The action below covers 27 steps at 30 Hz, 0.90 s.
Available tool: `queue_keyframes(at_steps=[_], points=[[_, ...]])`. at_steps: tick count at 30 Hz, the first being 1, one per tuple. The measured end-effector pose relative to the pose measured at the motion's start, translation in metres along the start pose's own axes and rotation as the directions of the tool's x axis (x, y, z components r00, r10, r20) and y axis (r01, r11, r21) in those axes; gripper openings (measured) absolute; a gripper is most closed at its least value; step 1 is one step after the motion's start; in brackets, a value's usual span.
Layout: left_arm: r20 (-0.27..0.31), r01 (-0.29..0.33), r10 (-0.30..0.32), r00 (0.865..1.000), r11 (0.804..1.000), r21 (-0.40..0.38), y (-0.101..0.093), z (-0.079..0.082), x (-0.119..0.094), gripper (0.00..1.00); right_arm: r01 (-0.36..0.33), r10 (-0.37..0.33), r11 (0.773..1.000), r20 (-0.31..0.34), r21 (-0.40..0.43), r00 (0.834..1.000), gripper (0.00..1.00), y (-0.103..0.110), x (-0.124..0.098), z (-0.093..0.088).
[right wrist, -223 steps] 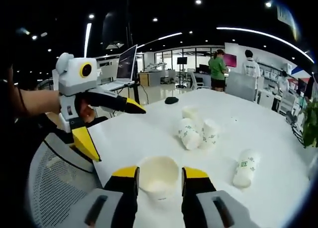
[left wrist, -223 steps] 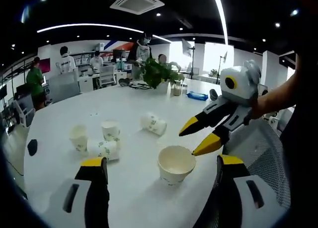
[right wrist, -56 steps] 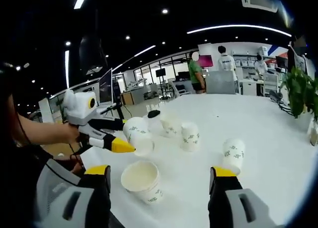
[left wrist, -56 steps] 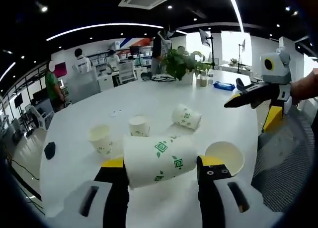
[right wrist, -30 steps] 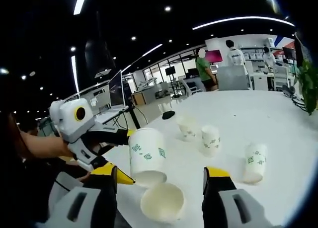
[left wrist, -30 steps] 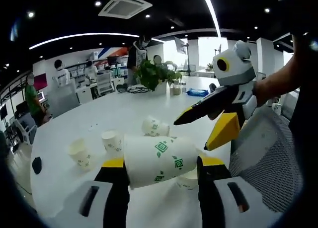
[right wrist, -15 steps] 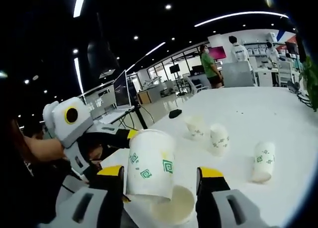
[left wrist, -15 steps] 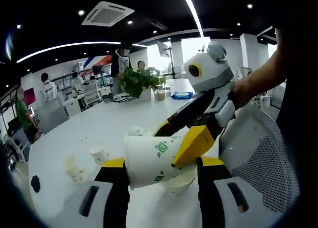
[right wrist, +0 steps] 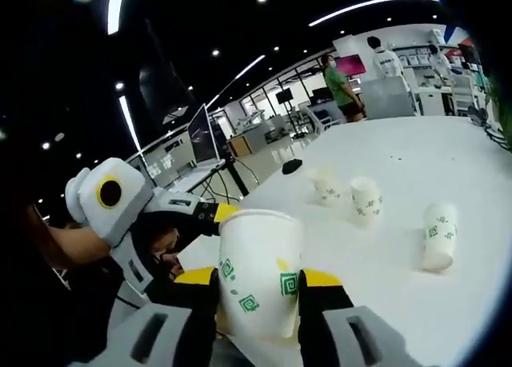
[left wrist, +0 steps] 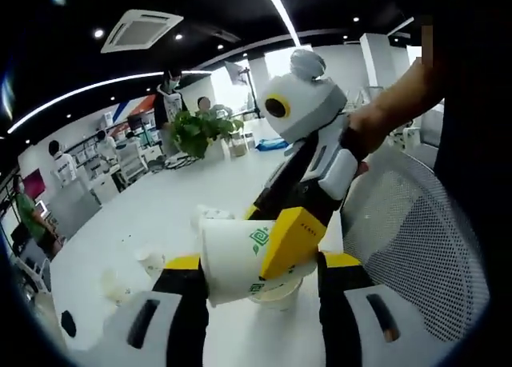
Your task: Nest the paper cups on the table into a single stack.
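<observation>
Two yellow-tipped grippers meet on one paper cup over the round white table (left wrist: pixel 240 175).

The left gripper (left wrist: pixel 254 267) has its jaws pressed onto a white paper cup with green leaf prints (left wrist: pixel 240 259); the right gripper (right wrist: pixel 256 283) has closed in on the same cup's sides, above a plain cream paper cup (left wrist: pixel 280 291) standing on the table. Three more printed cups (right wrist: pixel 366 197) sit farther off, one lying down.

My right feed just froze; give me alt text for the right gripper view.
A cup stands between the right gripper fingers, also held by the left gripper. Three more cups sit farther off on the white table.
</observation>
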<state>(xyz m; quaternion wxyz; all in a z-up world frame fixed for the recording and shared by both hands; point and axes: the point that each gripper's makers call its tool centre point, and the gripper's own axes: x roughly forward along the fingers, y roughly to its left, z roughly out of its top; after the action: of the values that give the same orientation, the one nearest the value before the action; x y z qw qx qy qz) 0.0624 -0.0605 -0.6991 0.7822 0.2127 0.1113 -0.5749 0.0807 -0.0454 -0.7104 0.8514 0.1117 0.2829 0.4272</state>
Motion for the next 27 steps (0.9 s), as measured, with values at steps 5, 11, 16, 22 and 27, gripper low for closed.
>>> queue_keyframes(at_steps=[5,11,16,22,27], points=[[-0.009,0.017,-0.017,1.0,1.0,0.007,-0.003,-0.002,0.002,0.54,-0.003,0.003,1.0,-0.017,0.006,1.0,0.37,-0.001,-0.002,-0.004],[-0.02,0.058,-0.058,0.998,0.998,-0.01,-0.006,-0.001,0.0,0.53,-0.015,0.015,1.0,-0.016,0.015,1.0,0.36,0.004,-0.003,-0.005],[-0.043,0.121,-0.121,0.992,0.993,-0.016,-0.011,-0.001,-0.004,0.52,-0.051,0.051,0.999,-0.016,0.009,0.999,0.35,0.015,-0.003,-0.005],[-0.075,0.153,-0.152,0.986,0.988,0.007,-0.011,-0.002,-0.008,0.53,-0.072,0.072,0.997,-0.012,0.016,0.997,0.36,0.018,-0.003,-0.005],[-0.15,0.158,-0.144,0.978,0.984,0.087,-0.013,-0.012,-0.01,0.52,-0.05,0.05,0.999,-0.01,0.005,0.999,0.35,0.013,-0.002,-0.007]])
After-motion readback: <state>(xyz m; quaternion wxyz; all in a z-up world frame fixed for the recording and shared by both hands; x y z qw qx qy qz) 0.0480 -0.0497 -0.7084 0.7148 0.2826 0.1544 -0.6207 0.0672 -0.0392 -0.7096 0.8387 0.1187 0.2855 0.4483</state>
